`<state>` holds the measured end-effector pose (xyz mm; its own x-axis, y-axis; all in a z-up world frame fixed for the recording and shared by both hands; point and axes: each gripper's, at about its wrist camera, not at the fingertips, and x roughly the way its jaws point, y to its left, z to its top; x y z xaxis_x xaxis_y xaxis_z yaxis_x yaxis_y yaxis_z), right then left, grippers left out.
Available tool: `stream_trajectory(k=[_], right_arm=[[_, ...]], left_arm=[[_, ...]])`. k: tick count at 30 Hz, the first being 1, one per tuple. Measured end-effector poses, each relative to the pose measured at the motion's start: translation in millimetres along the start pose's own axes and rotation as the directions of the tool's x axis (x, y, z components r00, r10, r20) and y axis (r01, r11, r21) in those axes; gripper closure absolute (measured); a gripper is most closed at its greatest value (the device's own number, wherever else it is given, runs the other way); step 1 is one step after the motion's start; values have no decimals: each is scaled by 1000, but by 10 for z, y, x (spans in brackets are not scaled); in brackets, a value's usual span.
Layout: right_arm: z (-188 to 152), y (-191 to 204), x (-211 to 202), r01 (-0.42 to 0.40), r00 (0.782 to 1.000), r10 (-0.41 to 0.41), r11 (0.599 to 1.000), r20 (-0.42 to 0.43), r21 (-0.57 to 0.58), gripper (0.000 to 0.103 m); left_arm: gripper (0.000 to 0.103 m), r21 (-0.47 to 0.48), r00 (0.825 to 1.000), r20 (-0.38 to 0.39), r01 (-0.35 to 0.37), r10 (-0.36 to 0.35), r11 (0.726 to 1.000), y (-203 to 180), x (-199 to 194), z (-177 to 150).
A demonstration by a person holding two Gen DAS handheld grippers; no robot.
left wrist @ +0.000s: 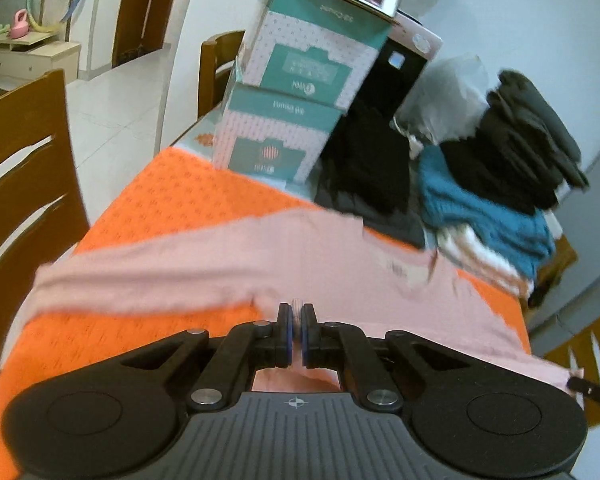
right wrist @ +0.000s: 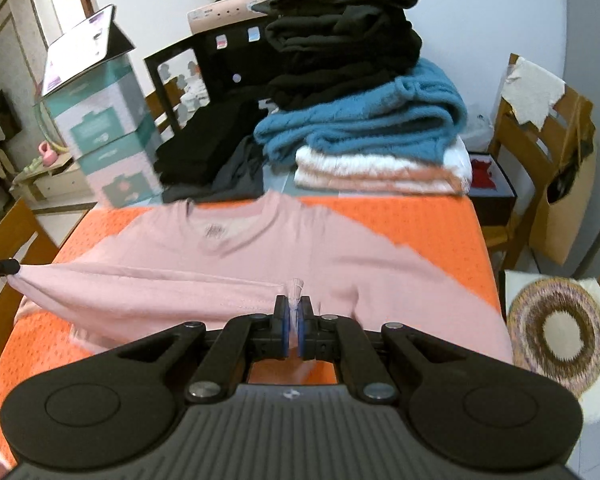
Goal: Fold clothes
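Observation:
A pink long-sleeved shirt [left wrist: 228, 256] [right wrist: 260, 248] lies flat on the orange table cover [left wrist: 168, 200] [right wrist: 420, 224], neckline towards the far side. One sleeve stretches across the body. In the left wrist view my left gripper [left wrist: 296, 314] is shut on a ribbed bit of pink cloth, low over the shirt. In the right wrist view my right gripper [right wrist: 295, 306] is shut on a ribbed cuff near the shirt's middle. The left gripper's tip [right wrist: 2, 267] shows at the far left there, pinching the stretched pink cloth. The right gripper's tip [left wrist: 592, 390] shows at the left view's right edge.
A stack of folded clothes [right wrist: 360, 128] [left wrist: 500, 184], dark over blue over white, sits behind the shirt, with black garments [right wrist: 204, 156] beside it. Teal and pink boxes [left wrist: 300, 100] [right wrist: 104, 132] carry a tablet [right wrist: 80, 52]. Wooden chairs [left wrist: 20, 180] [right wrist: 540, 140] flank the table. A round woven mat [right wrist: 556, 332] lies right.

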<state>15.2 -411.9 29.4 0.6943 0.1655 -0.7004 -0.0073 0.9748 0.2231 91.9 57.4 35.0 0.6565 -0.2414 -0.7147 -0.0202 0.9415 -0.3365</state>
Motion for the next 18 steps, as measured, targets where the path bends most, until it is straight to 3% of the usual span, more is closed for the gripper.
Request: stream_trajectory(k=[7, 18], right_arm=[[-595, 94, -214, 21, 997, -24, 998, -69, -52, 98], [-1448, 137, -283, 48, 980, -68, 993, -186, -112, 98]], left_arm=[[97, 36, 996, -86, -6, 9, 999, 106, -333, -623], [97, 66, 976, -218, -2, 16, 998, 238, -165, -1295]])
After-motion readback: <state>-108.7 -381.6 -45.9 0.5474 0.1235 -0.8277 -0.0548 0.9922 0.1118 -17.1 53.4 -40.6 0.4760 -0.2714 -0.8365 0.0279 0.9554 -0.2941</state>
